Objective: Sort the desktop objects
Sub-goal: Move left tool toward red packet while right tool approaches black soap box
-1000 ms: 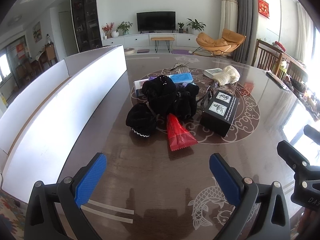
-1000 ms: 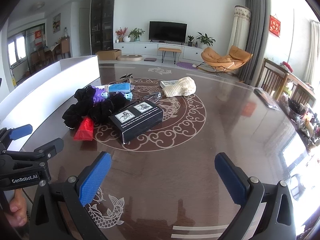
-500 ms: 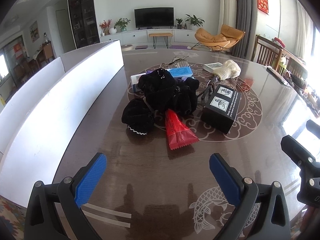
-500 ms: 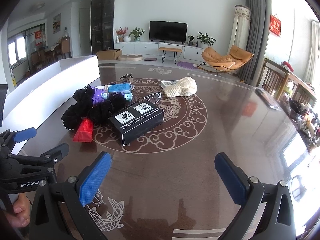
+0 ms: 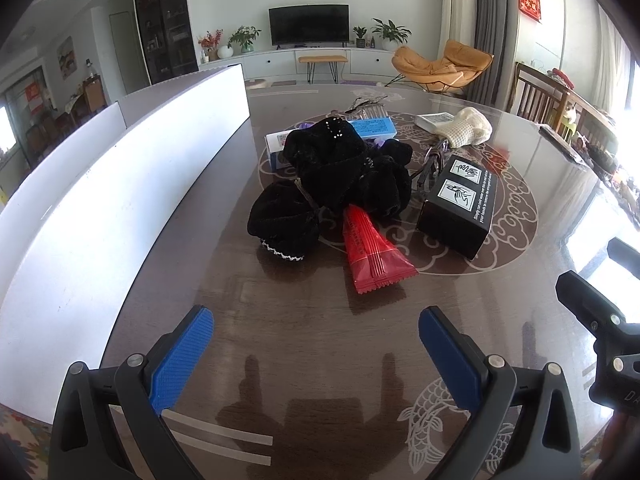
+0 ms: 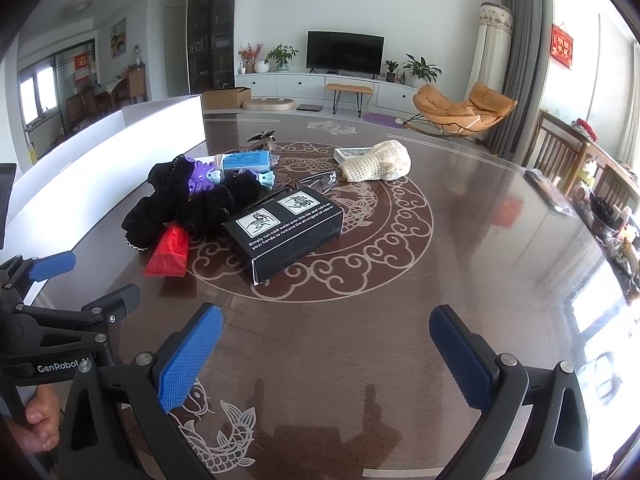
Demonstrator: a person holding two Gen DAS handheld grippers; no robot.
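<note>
We logged the left gripper (image 5: pixel 316 344) with its blue pads spread wide and nothing between them, hovering low over the counter (image 5: pixel 304 344). Compared with a second earlier, the pile ahead filled more of the left wrist view and sat lower in it, so we read this as the left gripper having advanced toward the objects. The right gripper (image 6: pixel 326 344) was likewise wide apart and empty; its view had hardly changed, so we took it as waiting.

Nearest the left gripper lay the red packet (image 5: pixel 370 256), flat on the counter, its narrow end tucked under the black fabric heap (image 5: pixel 336 176). Just right of it stood the black box (image 5: pixel 458 210), apart from the packet. Behind the heap we noted a blue-labelled box (image 5: pixel 372 128) and, farther right, a cream knitted item (image 5: pixel 466 130). A white divider board (image 5: pixel 120 184) ran along the left edge.

Our judgement: sorting had not begun; nothing was lifted, and the red packet looked the likeliest first pick.
</note>
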